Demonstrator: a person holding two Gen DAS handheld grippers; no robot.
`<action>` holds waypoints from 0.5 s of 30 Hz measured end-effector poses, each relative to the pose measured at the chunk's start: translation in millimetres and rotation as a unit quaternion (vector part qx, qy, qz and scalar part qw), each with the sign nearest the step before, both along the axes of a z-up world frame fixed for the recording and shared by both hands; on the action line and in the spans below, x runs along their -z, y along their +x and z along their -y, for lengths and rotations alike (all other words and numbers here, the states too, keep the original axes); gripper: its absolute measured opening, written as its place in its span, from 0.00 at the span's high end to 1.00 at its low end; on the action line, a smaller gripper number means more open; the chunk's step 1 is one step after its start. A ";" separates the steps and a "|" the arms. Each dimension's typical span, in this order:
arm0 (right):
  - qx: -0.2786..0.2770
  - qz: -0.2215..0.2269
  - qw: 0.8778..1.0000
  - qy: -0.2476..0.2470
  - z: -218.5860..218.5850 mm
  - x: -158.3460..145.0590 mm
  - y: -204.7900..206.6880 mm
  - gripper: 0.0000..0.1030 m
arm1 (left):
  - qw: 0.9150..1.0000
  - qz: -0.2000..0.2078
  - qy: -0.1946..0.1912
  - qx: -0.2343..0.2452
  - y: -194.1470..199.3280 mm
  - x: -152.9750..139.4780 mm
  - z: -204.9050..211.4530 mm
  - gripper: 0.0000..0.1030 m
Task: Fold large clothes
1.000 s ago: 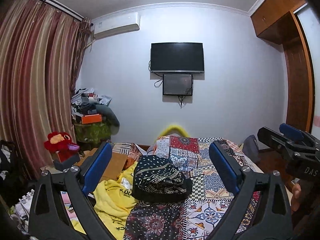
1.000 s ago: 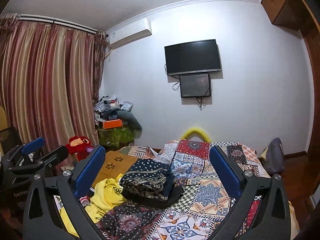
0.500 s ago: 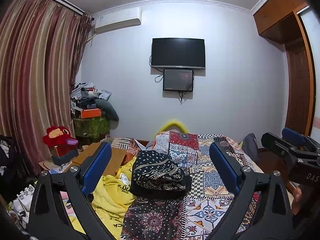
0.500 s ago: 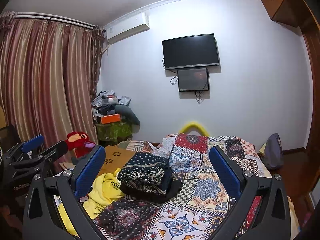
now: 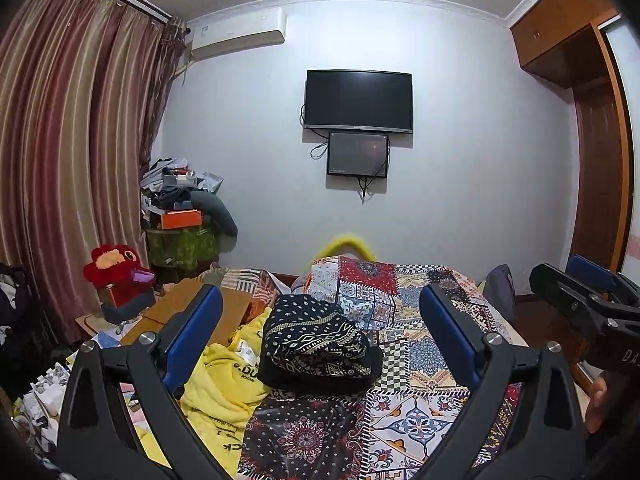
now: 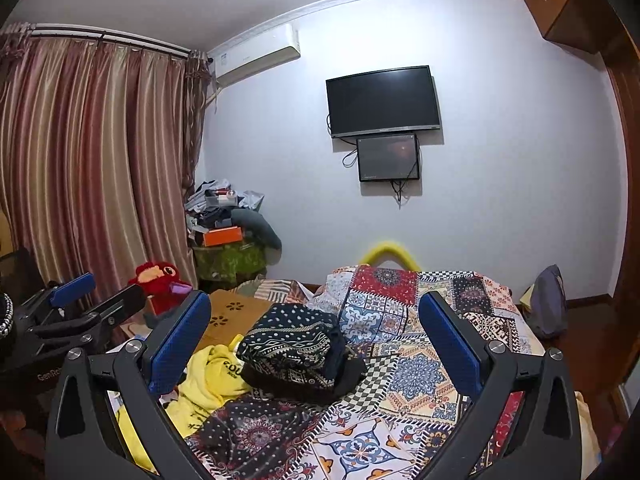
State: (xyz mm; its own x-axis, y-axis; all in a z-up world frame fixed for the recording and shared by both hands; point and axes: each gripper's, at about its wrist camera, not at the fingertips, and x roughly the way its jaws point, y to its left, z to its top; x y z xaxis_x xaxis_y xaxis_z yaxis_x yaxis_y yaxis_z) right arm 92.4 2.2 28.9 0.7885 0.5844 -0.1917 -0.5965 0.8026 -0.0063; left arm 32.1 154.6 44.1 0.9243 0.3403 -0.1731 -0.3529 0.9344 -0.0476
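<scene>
A folded dark patterned garment (image 5: 316, 346) (image 6: 294, 346) lies in a stack on the patchwork bedspread (image 5: 416, 360) (image 6: 404, 364). A crumpled yellow garment (image 5: 224, 384) (image 6: 208, 380) with black lettering lies just to its left. My left gripper (image 5: 320, 320) hangs open above the bed, well short of the stack, nothing between its blue pads. My right gripper (image 6: 316, 324) is open too, held at a similar height to the right. Each gripper also shows at the edge of the other's view: the right gripper (image 5: 576, 292) and the left gripper (image 6: 96, 300).
Left of the bed are a cardboard sheet (image 5: 188, 308), a red plush toy (image 5: 116, 266) (image 6: 160, 280), a cluttered green stand (image 5: 180, 240) and striped curtains (image 5: 72, 160). A TV (image 5: 358, 100) hangs on the far wall. A grey bag (image 6: 550, 308) and a wardrobe (image 5: 600, 160) stand on the right.
Both grippers have tilted slightly upward and pulled back a little, so the bed sits lower in the views. Both stay open; the clothes have not moved.
</scene>
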 end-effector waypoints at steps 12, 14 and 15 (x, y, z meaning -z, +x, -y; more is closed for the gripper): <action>0.000 -0.005 1.000 0.005 3.8 -0.4 -0.6 0.00 | 1.000 -0.003 0.002 0.010 1.1 -0.1 3.9 0.03; 0.001 -0.004 1.000 0.007 4.7 -1.1 -0.7 0.00 | 1.000 -0.004 0.002 0.017 2.0 -0.3 5.0 0.03; 0.002 -0.004 1.000 0.007 4.6 -0.2 -0.1 0.00 | 1.000 -0.004 0.002 0.020 2.1 0.3 5.5 0.03</action>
State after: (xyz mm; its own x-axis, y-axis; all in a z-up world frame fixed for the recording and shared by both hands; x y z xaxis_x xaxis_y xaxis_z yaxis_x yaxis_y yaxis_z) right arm 92.3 -2.4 29.0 0.7890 0.5840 -0.1907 -0.5935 0.8048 0.0094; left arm 34.1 149.1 43.8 0.9355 0.3045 -0.1793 -0.3165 0.9477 -0.0421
